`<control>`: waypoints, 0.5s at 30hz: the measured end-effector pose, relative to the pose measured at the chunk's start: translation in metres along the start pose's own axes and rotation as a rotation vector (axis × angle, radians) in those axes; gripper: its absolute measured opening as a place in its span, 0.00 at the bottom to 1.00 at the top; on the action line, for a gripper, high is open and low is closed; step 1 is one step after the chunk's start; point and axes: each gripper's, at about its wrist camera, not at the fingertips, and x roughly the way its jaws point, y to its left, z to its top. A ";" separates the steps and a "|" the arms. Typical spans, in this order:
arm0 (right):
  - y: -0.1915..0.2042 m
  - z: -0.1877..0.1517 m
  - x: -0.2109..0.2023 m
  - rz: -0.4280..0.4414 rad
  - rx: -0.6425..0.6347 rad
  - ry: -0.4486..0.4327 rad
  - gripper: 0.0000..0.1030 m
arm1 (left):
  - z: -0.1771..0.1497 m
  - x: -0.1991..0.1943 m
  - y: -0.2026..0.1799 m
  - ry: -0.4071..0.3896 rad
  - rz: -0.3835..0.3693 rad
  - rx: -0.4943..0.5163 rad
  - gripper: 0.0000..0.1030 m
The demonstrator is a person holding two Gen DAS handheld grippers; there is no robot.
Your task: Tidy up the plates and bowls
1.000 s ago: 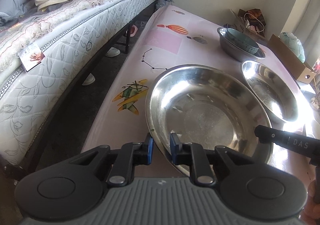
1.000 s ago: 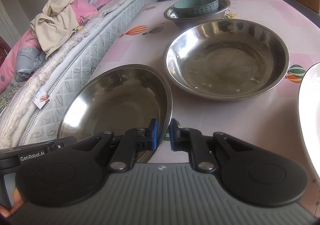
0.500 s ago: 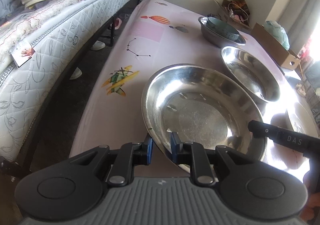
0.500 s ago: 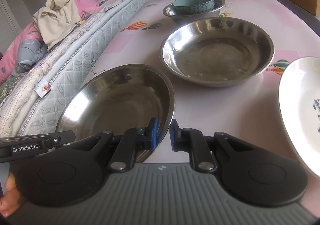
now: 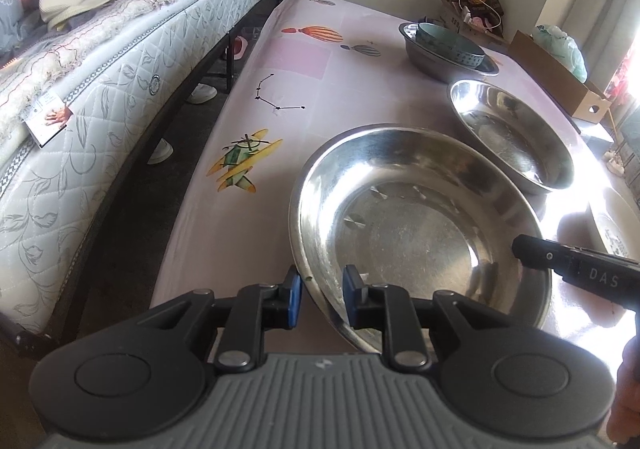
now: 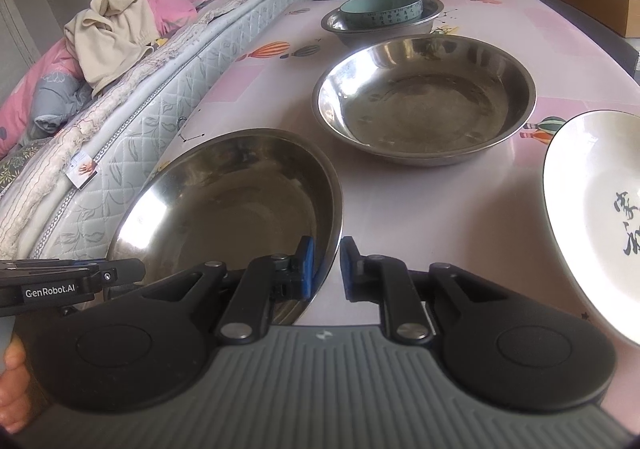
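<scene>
Straddling opposite rims of the wide shallow steel basin (image 5: pixel 420 225), the left tongs (image 5: pixel 319 299) and right tongs (image 6: pixel 325 267) have spread since a moment ago, releasing it on the pink patterned surface (image 6: pixel 248 85), just beside the second steel basin (image 6: pixel 424 99), unstacked.

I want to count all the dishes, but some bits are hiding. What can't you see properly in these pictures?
- White plate: right wrist view, cut off by the right edge; left wrist view, washed out by window glare.
- Near steel bowl: its near rim is hidden behind the left gripper and right gripper.
- Teal bowl: writing on its side too small to read.
- Cardboard box: contents too unclear.
</scene>
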 end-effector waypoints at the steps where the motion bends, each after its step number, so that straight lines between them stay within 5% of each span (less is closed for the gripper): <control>1: 0.000 0.000 0.001 0.000 0.002 0.000 0.13 | 0.000 0.000 -0.001 -0.001 0.005 0.006 0.21; 15: 0.000 -0.005 -0.006 -0.003 -0.018 -0.009 0.12 | -0.001 0.000 -0.009 -0.001 0.030 0.048 0.22</control>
